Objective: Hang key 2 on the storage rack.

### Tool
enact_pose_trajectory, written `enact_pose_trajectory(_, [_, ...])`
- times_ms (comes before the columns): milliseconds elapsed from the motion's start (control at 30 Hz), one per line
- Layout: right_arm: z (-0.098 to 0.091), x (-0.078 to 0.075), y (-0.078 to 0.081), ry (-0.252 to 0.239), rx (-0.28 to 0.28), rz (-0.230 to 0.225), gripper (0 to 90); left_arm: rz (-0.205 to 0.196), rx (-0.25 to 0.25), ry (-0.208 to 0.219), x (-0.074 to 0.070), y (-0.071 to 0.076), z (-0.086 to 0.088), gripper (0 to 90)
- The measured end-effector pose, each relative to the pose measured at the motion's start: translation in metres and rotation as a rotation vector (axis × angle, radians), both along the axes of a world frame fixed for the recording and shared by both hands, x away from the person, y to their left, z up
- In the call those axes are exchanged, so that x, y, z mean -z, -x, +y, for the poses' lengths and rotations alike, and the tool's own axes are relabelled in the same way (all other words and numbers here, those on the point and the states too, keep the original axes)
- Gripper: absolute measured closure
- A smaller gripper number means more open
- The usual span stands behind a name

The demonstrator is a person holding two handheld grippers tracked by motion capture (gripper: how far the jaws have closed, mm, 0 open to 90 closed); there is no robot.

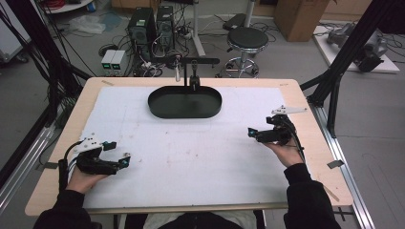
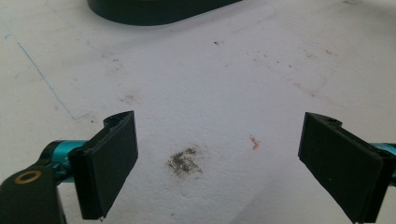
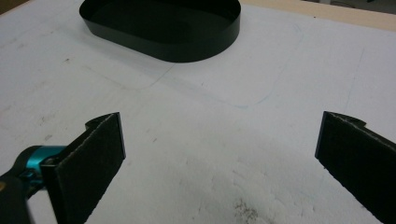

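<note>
**Op:** Jaws spread wide on both sides, nothing between them. On my left gripper (image 2: 217, 163) view the two black pads sit at lower left and lower right of the frame, bare white mat (image 2: 210, 93) in the gap. Same on the right gripper (image 3: 219, 163) view.

**Eng:** Anything under the left one?

**Op:** Dark smudge (image 2: 184, 161) on the mat at lower centre, small red mark (image 2: 254, 142) just right of it. Faint blue pen line (image 2: 44, 74) on the left side.

**Eng:** Tray?

**Op:** Black oval tray (image 1: 185, 101), upper centre of the high view, on the far part of the mat. Looks empty from the right gripper view, where it sits at top centre (image 3: 161, 30). Its edge clips the top of the left gripper view (image 2: 154, 11).

**Eng:** Hands?

**Op:** High view: left gripper (image 1: 120, 153) at lower left, right gripper (image 1: 252, 134) at right of centre, both low over the mat, well apart from each other and from the tray. I can't tell if they touch the mat. Dark sleeves (image 1: 305, 195) come in from the bottom edge. Wooden table (image 1: 317, 138) shows around the mat; stool (image 1: 247, 39) and computer towers (image 1: 152, 26) on the floor beyond.
</note>
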State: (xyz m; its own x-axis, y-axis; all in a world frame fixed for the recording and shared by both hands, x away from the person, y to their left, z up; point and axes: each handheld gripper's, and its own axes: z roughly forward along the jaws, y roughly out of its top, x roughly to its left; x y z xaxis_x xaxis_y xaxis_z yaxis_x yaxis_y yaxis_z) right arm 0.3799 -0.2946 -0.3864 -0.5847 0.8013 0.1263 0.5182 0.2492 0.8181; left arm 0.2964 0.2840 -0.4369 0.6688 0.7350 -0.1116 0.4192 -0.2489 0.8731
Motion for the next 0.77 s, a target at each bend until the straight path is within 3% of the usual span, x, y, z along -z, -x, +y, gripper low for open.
enact_pose_trajectory(267, [-0.009,0.013,0.018,-0.009,-0.003,-0.009,0.7,0.004,0.007,-0.006,0.0,0.001,-0.001,12.3])
enact_pose_trajectory(767, [-0.017,0.041,0.042,0.007,-0.006,0.018,0.7,0.008,0.005,-0.012,0.0,0.002,-0.001,12.3])
